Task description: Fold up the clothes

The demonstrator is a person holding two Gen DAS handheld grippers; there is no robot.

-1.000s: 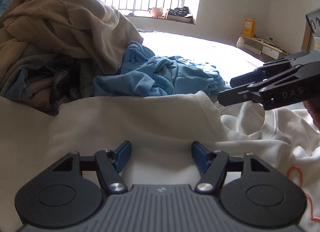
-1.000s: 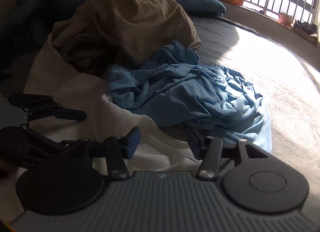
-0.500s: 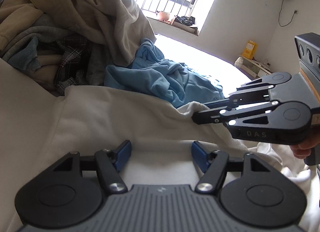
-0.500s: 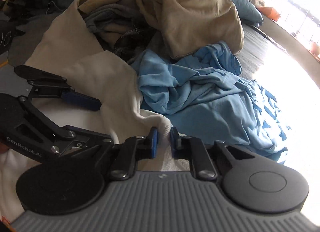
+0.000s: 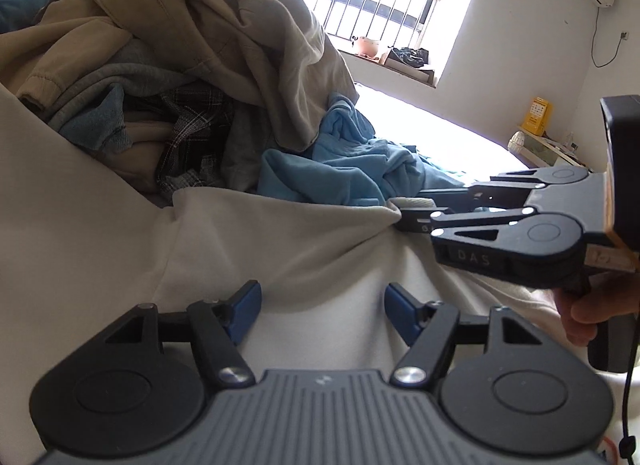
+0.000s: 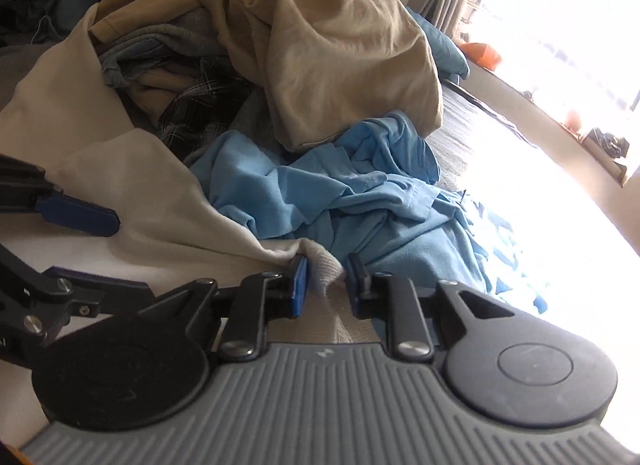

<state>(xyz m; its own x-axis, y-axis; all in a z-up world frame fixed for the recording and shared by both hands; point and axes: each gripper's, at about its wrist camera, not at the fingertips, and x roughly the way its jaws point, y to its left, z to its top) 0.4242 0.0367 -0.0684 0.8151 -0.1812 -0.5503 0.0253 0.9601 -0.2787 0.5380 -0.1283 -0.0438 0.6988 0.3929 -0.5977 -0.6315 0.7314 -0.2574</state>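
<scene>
On the left sits a big pile of clothes (image 5: 168,65), brown and gray, heaped up high. A blue shirt (image 5: 344,169) lies crumpled just beside the pile. In front of both lies the white sweater (image 5: 280,249), spread out flat and wide across the bed (image 6: 472,137).

The left claw (image 5: 322,301) hangs over the middle of the white sweater. Its two blue fingers (image 5: 244,301) stand wide apart and hold nothing.

To the right, the right claw (image 6: 326,285) is at the ribbed cuff (image 6: 322,269) of the sweater, at its far edge next to the blue shirt. The jaws have just been opening a bit. The cuff sits bunched up between them, touching the left pad, with a gap on the other side, so the grip looks let go.

The cuff is right at the right claw, so that hand is nearer. I think it needs to squeeze again before it pulls the edge over.
</scene>
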